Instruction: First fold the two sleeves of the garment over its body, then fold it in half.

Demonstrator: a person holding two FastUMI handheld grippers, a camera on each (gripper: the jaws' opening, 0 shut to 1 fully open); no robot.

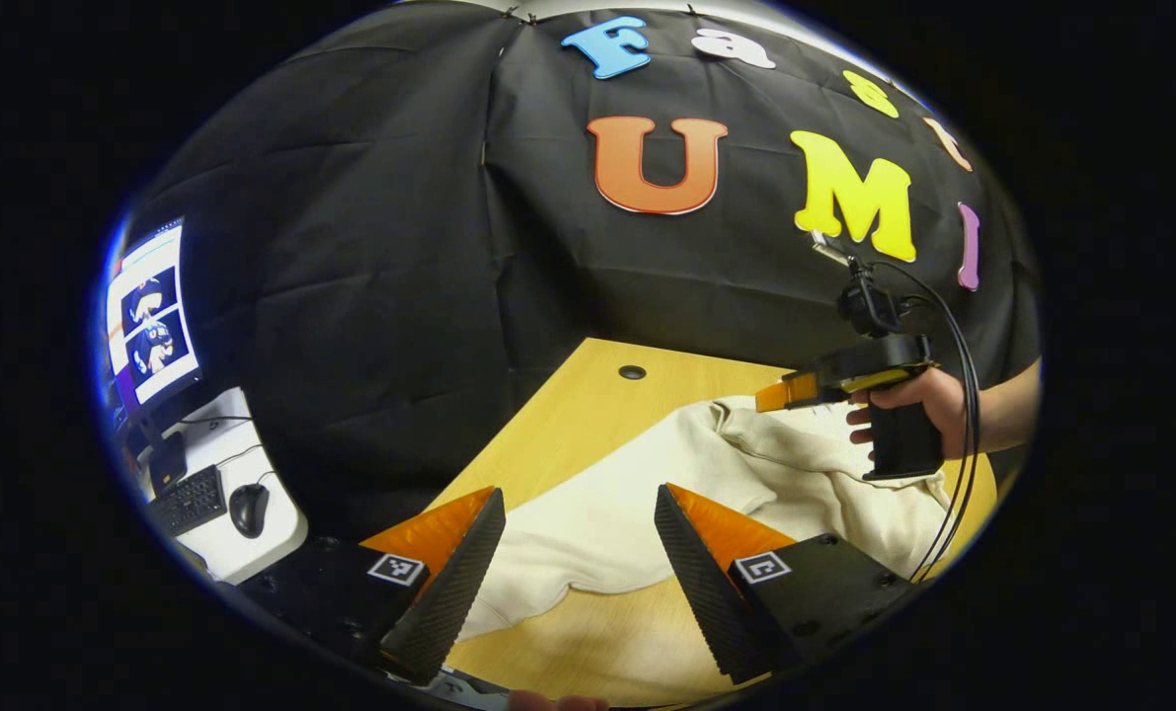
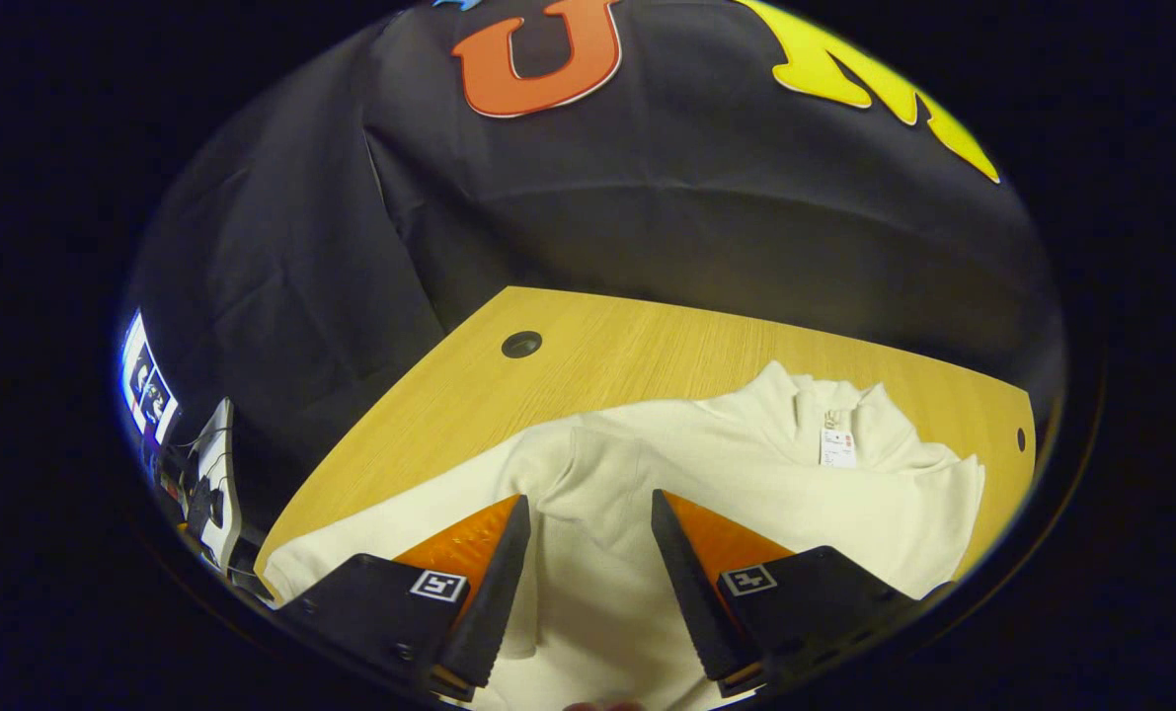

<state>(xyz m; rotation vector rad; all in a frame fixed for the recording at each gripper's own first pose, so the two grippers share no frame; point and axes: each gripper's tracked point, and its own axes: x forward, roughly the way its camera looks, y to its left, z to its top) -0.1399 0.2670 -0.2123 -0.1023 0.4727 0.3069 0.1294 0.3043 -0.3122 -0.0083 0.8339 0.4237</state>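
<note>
A cream garment (image 2: 745, 494) lies spread on the wooden table (image 2: 647, 346), its collar and white label (image 2: 837, 444) toward the far right. One sleeve (image 2: 588, 464) lies bunched over the body. My right gripper (image 2: 589, 509) hovers open just above that sleeve, with nothing between its fingers. In the left gripper view the garment (image 1: 588, 533) lies under my left gripper (image 1: 578, 504), which is open and holds nothing. Farther right there, a hand (image 1: 918, 405) holds the right gripper (image 1: 770, 397) above the rumpled cloth.
The table has a round cable hole (image 2: 521, 344) near its far edge and a smaller one (image 2: 1020, 437) at the right. Left of the table stands a white desk (image 1: 252, 533) with a monitor (image 1: 148, 316), a keyboard (image 1: 188, 499) and a mouse (image 1: 249, 509). Black cloth walls the back.
</note>
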